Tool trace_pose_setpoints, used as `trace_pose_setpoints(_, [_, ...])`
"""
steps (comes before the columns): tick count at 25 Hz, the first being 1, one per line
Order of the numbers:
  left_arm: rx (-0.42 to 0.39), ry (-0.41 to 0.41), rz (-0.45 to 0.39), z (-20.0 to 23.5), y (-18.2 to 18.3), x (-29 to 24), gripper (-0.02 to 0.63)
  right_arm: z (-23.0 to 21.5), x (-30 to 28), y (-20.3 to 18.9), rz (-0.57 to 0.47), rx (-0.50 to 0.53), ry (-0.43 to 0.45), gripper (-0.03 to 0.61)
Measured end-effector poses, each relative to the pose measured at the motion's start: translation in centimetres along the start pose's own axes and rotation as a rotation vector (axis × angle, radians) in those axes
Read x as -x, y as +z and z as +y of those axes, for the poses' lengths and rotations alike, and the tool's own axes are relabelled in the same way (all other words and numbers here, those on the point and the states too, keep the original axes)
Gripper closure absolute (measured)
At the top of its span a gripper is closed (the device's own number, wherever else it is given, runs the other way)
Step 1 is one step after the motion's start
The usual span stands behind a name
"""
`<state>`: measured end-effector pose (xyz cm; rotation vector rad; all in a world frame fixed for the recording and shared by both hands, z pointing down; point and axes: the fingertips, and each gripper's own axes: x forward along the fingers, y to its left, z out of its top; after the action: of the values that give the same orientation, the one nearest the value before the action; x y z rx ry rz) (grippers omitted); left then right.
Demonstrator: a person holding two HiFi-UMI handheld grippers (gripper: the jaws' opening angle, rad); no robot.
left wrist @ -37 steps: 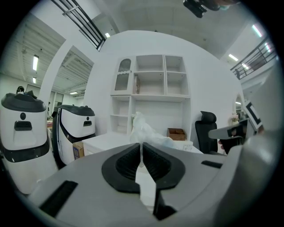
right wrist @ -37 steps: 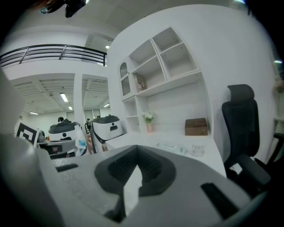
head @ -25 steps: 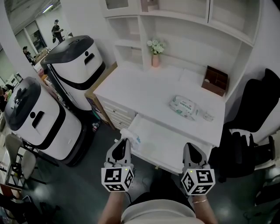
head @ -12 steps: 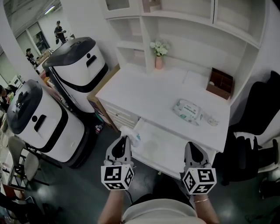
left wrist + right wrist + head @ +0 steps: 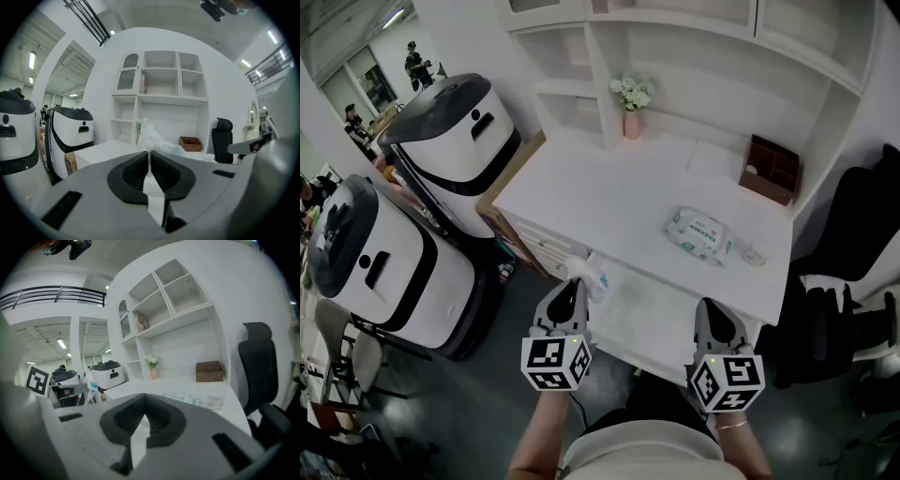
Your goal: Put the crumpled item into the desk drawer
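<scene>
White desk [image 5: 609, 202], drawer [image 5: 661, 319] open; left gripper [image 5: 571, 289] clamped on crumpled item [image 5: 592, 278] over drawer's left corner; right gripper [image 5: 713, 311] closed, empty.

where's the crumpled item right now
The crumpled item is left of centre in the head view, pinched in the jaws of the left gripper, at the left edge of the open drawer.

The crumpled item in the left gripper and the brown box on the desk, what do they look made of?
The crumpled item looks like thin plastic film, translucent white with a bluish tint, its soft folds pinched flat in the left gripper. The brown box looks like wood or wood-look board, matte dark brown with rigid straight partitions; which, I cannot tell.
</scene>
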<state>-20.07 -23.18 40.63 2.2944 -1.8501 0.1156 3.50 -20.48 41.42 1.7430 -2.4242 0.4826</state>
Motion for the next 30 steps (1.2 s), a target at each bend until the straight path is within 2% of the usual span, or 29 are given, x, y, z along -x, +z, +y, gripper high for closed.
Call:
trace_pose_setpoints(7, [0.021, -0.029, 0.09, -1.0, -3.6, -3.6, 0.603, -1.8, -0.5, -0.2, 0.014, -0.012, -0.03, 0.577])
trace_pose_setpoints(14, [0.015, -0.055, 0.218, -2.5, -8.7, -6.4, 0.603, -3.8, -0.4, -0.5, 0.027, -0.028, -0.067, 0.577])
trace_pose_setpoints(23, [-0.011, -0.048, 0.365, -3.0, -14.8, -8.9, 0.603, -5.1, -0.6, -0.7, 0.04, -0.055, -0.082, 0.577])
trace_pose_setpoints(30, [-0.008, -0.045, 0.453, -3.0, -17.7, -10.0, 0.603, -5.7, -1.1, -0.9, 0.054, -0.054, -0.09, 0.577])
